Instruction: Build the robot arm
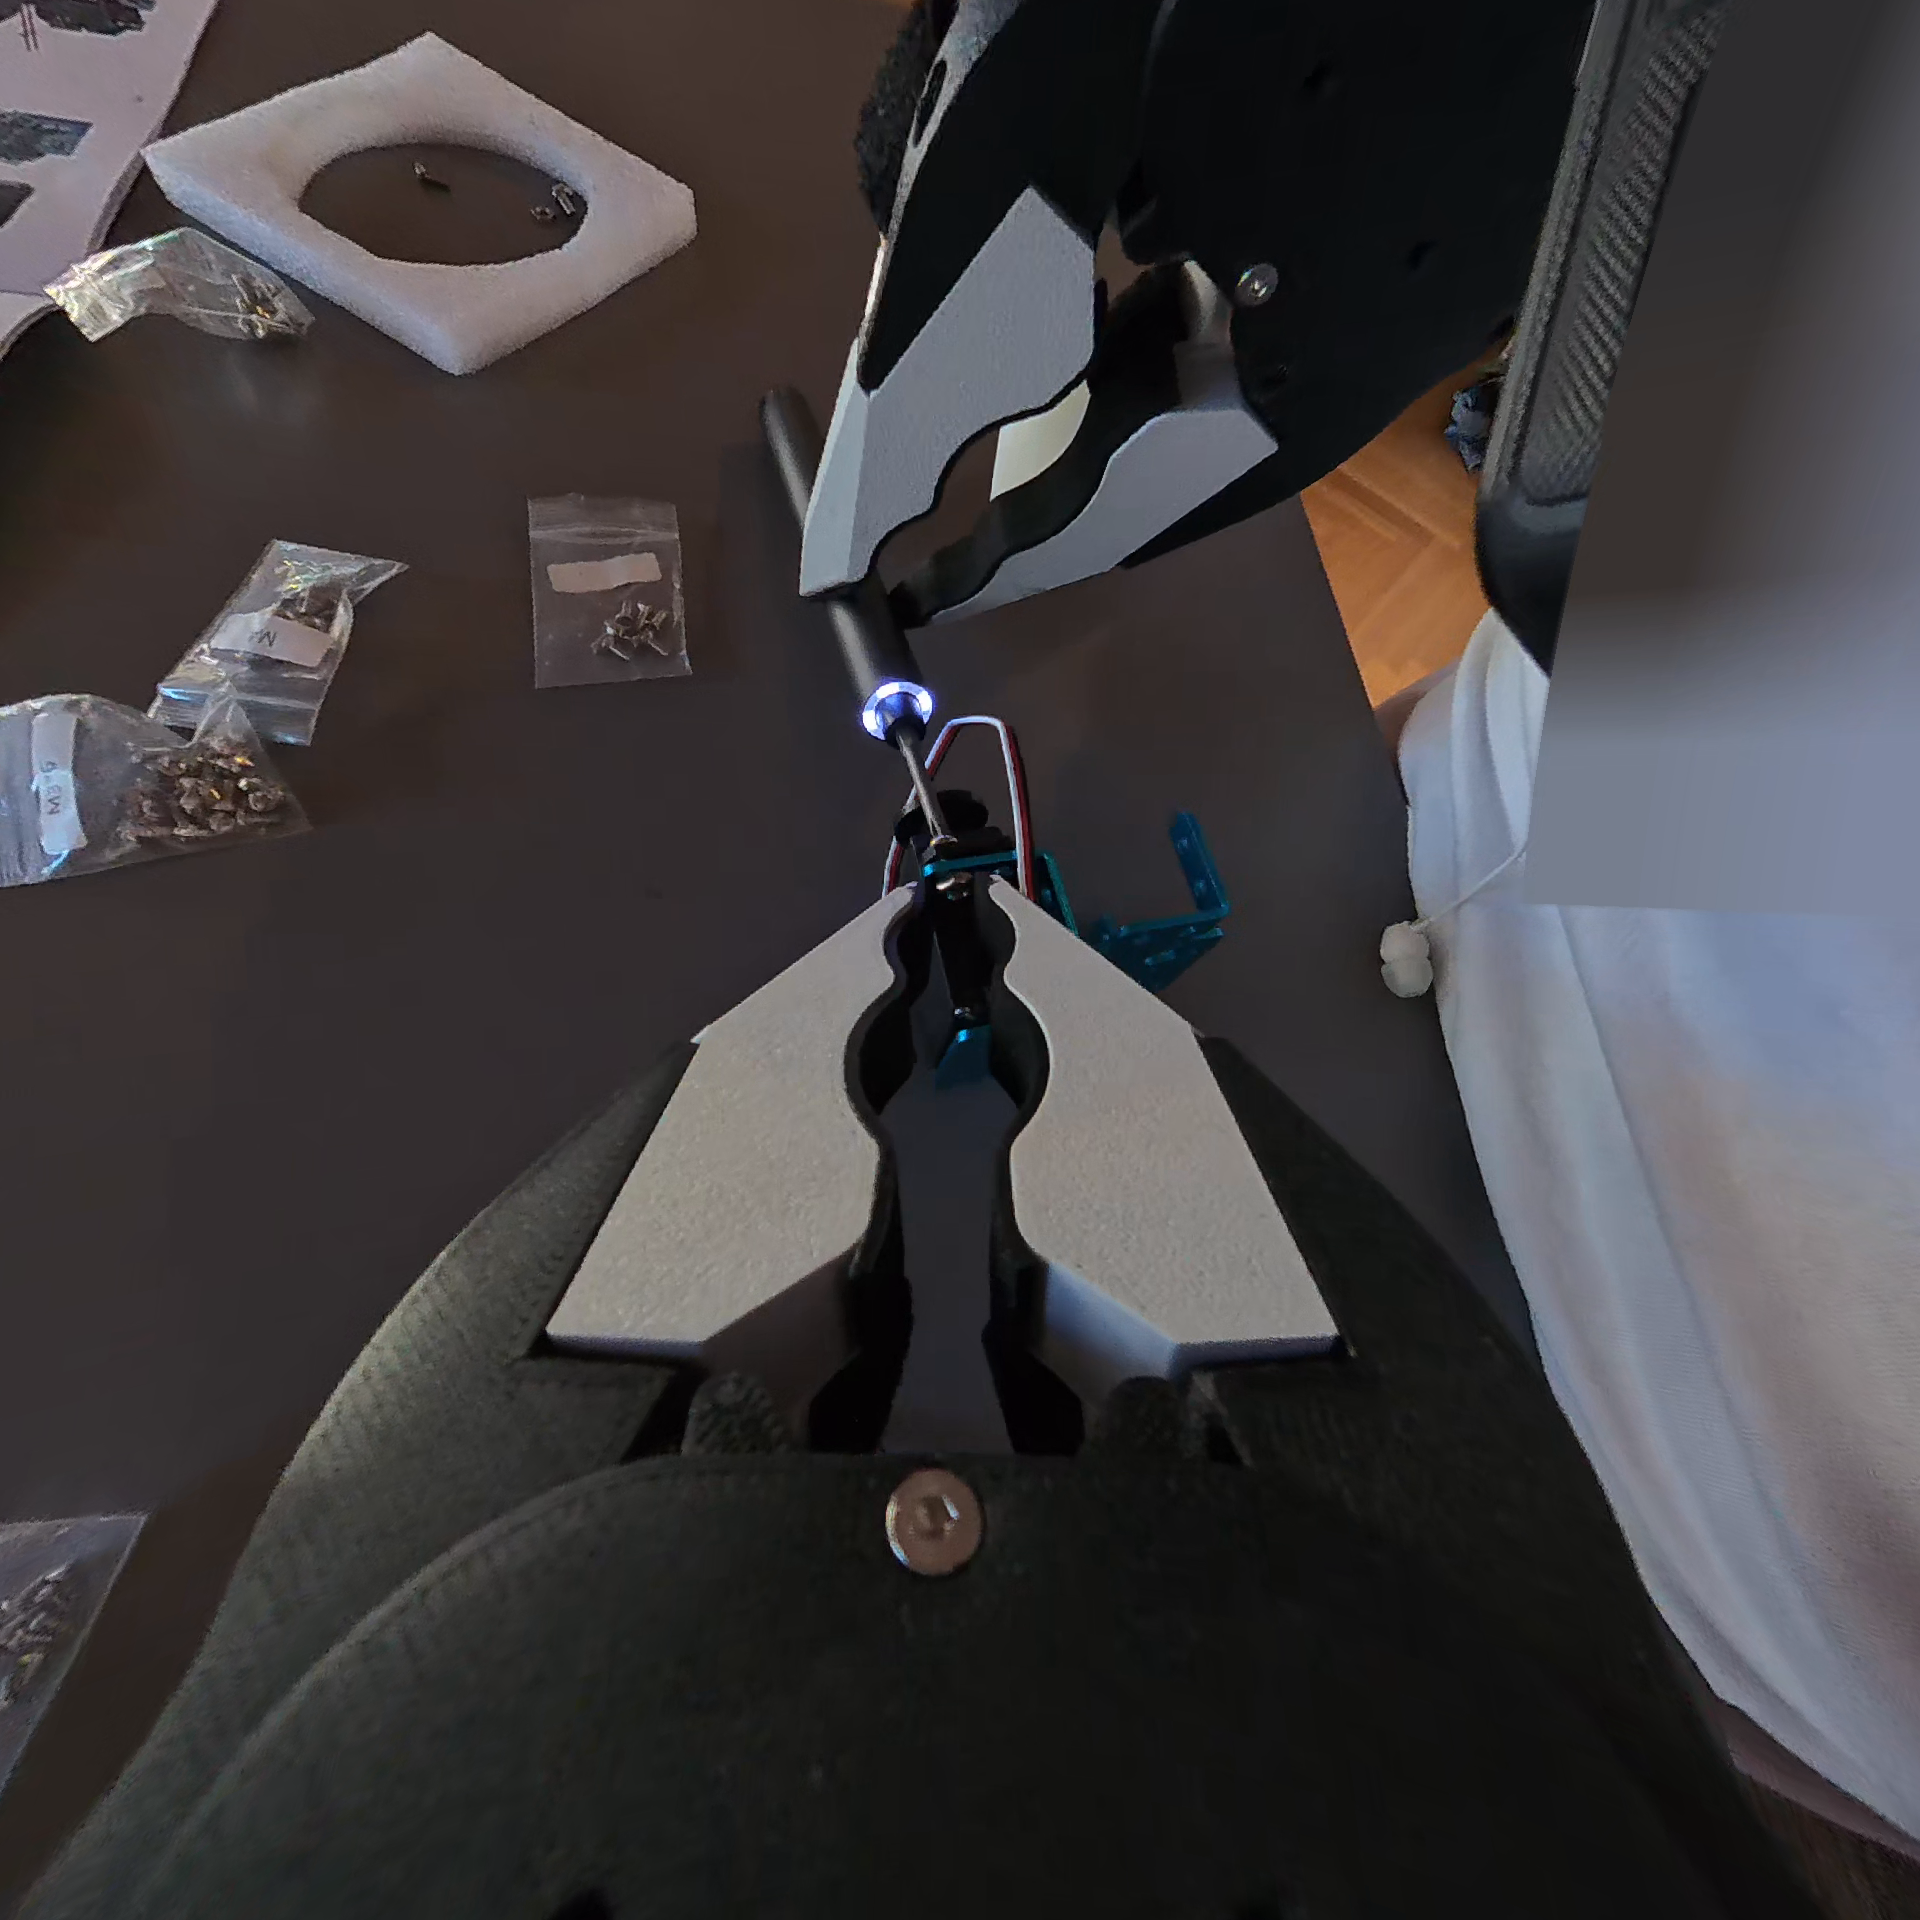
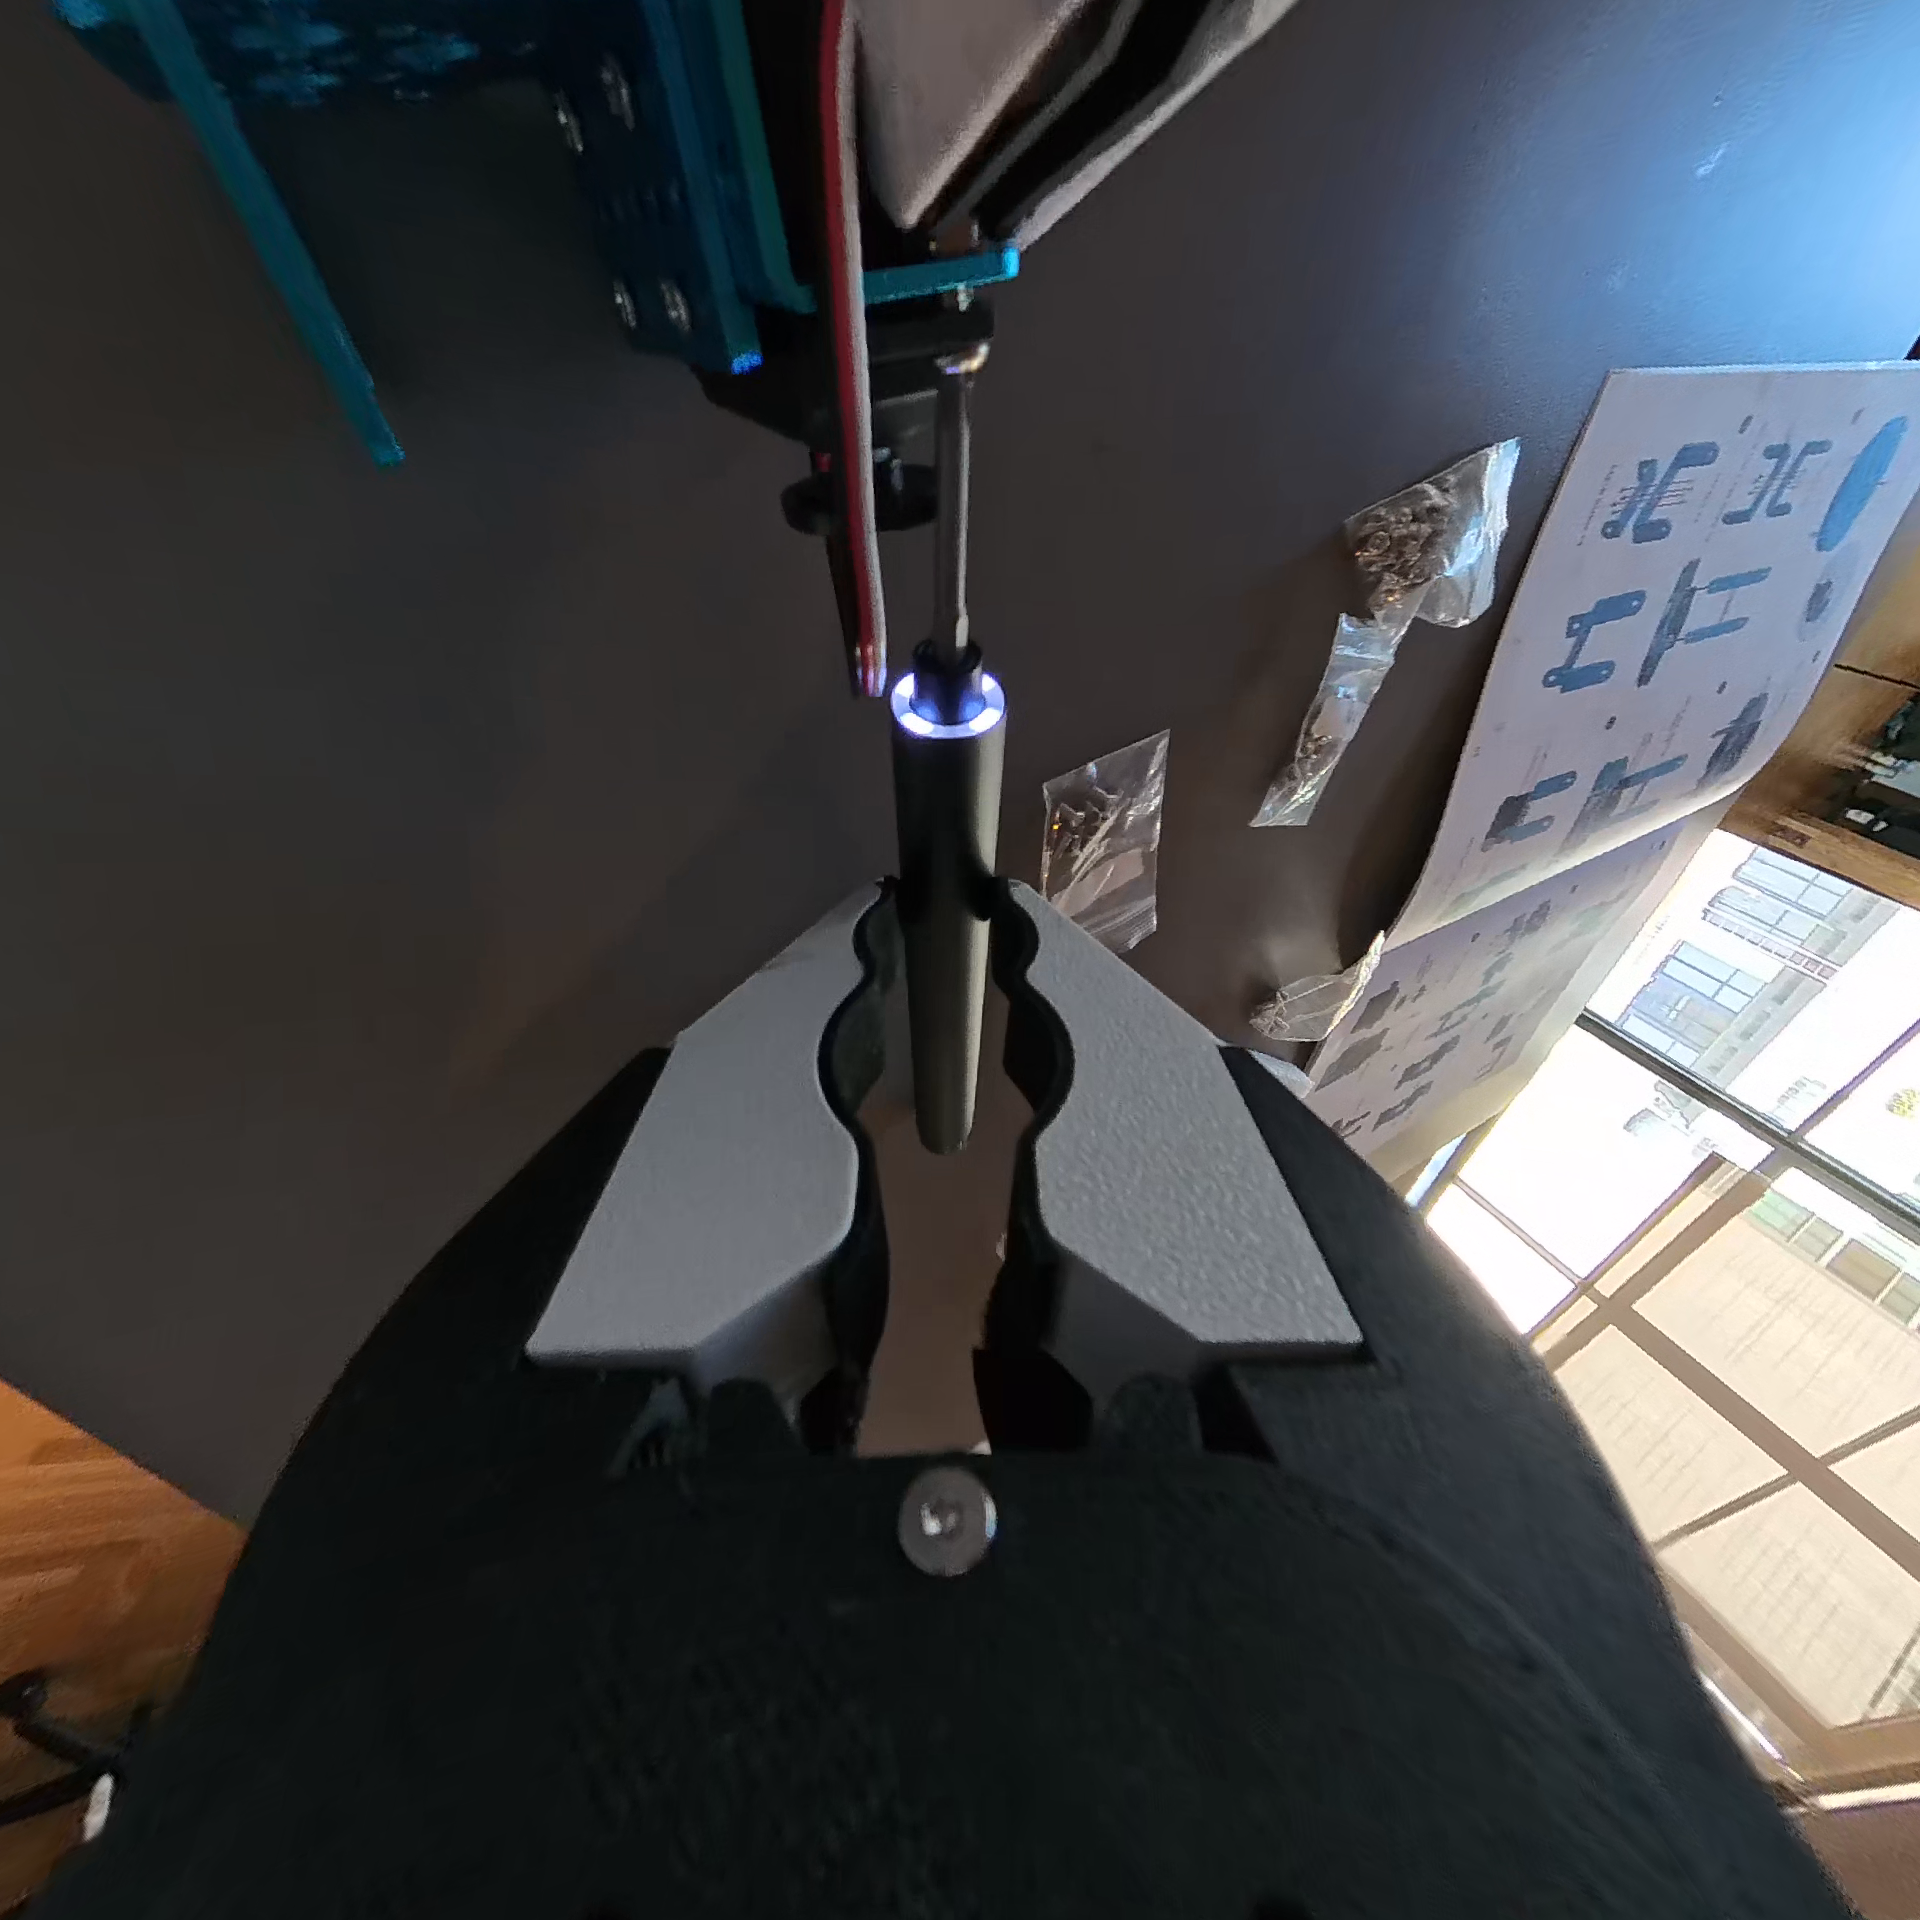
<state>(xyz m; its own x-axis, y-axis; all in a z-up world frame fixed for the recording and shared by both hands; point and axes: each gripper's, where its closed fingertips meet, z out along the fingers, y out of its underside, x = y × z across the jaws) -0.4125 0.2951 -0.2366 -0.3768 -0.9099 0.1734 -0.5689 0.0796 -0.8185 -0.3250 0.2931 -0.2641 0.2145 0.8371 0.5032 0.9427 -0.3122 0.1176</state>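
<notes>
Dark brown tabletop (image 1: 468, 1039), clear screw bags (image 1: 608, 592) centre left. Left gripper (image 1: 954, 894) clamped on black servo with blue metal bracket (image 1: 961, 966), frame centre. Right gripper (image 2: 940, 894) clamped on slim grey lit-tip electric screwdriver (image 2: 943, 831), bit on screw. Risk: tilted bit slips off, strips screw head.

Hobby or electronics assembly bench, indoors. Dark matte table (image 1: 468, 1039) strewn with small zip bags of screws (image 1: 608, 592), a white foam packing frame (image 1: 436, 197) holding loose screws, and printed sheets of part diagrams (image 2: 1683, 634). Blue metal brackets (image 1: 1174, 914) lie nearby. Wooden floor (image 1: 1382, 561) beyond the table edge; large window (image 2: 1704, 1174) facing buildings.
</notes>
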